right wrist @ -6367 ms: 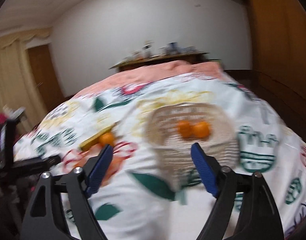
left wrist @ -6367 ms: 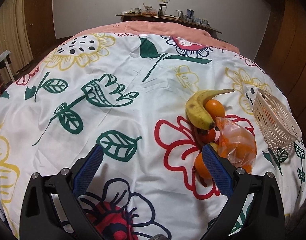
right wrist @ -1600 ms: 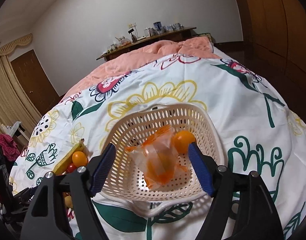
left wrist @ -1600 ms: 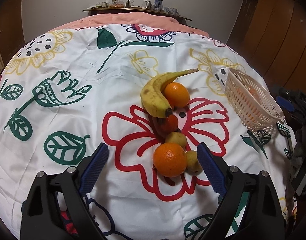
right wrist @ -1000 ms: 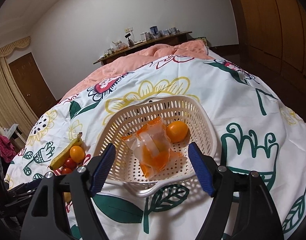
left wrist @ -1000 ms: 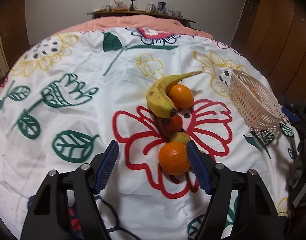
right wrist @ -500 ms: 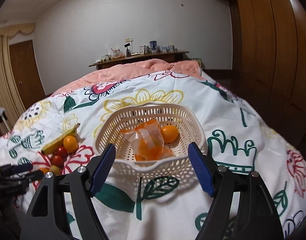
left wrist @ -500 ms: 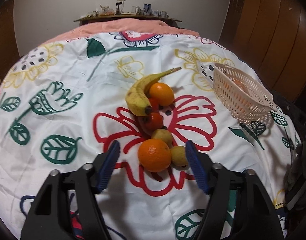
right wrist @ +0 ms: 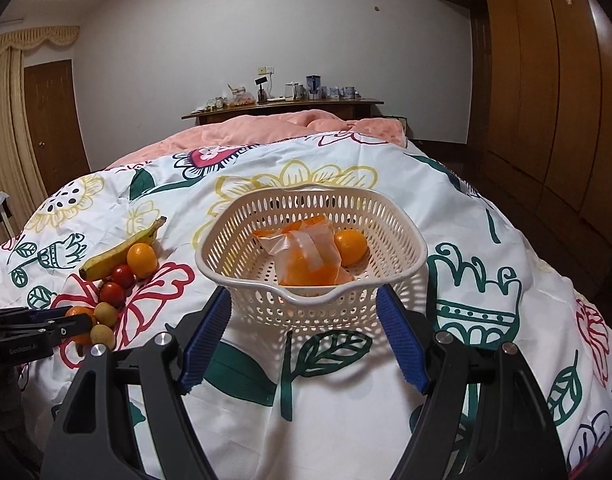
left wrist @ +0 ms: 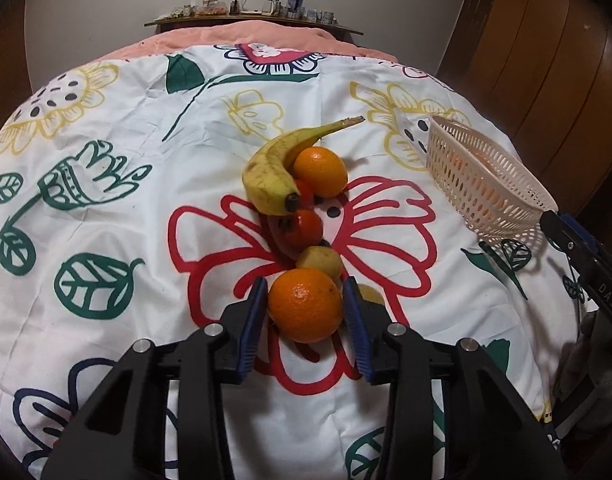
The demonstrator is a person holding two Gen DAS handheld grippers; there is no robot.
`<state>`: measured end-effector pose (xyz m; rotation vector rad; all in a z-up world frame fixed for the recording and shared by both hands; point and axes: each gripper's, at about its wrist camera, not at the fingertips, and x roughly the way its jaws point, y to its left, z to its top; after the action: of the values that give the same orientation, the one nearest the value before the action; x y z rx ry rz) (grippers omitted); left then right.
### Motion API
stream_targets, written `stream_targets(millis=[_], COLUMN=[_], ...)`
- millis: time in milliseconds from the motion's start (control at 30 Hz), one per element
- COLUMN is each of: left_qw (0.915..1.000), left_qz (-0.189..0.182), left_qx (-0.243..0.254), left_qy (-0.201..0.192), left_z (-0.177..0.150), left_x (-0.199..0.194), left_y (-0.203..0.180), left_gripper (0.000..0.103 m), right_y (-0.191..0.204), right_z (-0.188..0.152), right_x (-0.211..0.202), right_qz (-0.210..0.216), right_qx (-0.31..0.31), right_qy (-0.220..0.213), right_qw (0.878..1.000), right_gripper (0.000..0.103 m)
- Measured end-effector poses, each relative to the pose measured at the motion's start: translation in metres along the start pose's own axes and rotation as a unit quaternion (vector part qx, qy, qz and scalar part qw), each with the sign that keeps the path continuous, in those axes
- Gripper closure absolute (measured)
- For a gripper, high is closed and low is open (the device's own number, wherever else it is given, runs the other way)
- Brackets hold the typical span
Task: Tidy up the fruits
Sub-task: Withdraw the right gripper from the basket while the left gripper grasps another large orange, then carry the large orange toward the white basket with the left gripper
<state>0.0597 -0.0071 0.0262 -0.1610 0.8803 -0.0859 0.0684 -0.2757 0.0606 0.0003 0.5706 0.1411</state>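
Observation:
My left gripper (left wrist: pixel 304 294) is closing its jaws on a large orange (left wrist: pixel 302 314) that lies on the flowered bedspread, and both blue pads touch its sides. Beyond it lie two small yellow-brown fruits (left wrist: pixel 321 261), tomatoes (left wrist: pixel 302 229), a second orange (left wrist: pixel 320 173) and a banana (left wrist: pixel 272 172). The white plastic basket (right wrist: pixel 401 240) stands just past my open right gripper (right wrist: pixel 304 300), whose fingers flank its near wall without touching. Inside lie a bag of oranges (right wrist: pixel 302 258) and a loose orange (right wrist: pixel 350 246).
The bed carries a white cover (left wrist: pixel 118 208) with large flower prints and a pink blanket (right wrist: pixel 290 126) at the head. A shelf with small items (right wrist: pixel 282 100) runs along the far wall. Wooden wardrobes (right wrist: pixel 545 100) stand to the right. A door and curtain are at the left.
The left jaws have narrowed from wide apart until the pads meet the near orange. The right view has rolled level and sunk a little in front of the basket.

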Motion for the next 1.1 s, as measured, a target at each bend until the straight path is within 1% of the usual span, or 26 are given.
stream_targets(millis=[200,433,633,800,1100], left_qw=[1.0000,0.9998,0.9997,0.9989,0.9958], left_qz=[0.001,0.006,0.006,0.000,-0.029], left_qx=[0.004,0.007,0.010,0.027,0.068], left_qy=[-0.004,-0.017,-0.023,-0.039,-0.054], left_z=[-0.006,-0.008,-0.002,0.010,0.038], left_x=[-0.011,-0.030,-0.040,-0.048,-0.048], left_y=[-0.001,-0.002,-0.007,-0.025,-0.073], left_gripper=[0.063,0.063,0.064,0.064,0.063], right_y=[0.000,-0.001,-0.002,-0.005,-0.013], right_z=[0.000,-0.001,0.000,0.000,-0.002], right_x=[0.000,0.000,-0.002,-0.004,-0.007], right_qz=[0.000,0.000,0.000,0.001,0.010], right_qx=[0.000,0.003,0.007,0.013,0.031], right_qy=[0.000,-0.002,-0.005,-0.010,-0.019], right_qw=[1.000,1.000,1.000,1.000,0.999], right_gripper=[0.028,0.028,0.028,0.028,0.028])
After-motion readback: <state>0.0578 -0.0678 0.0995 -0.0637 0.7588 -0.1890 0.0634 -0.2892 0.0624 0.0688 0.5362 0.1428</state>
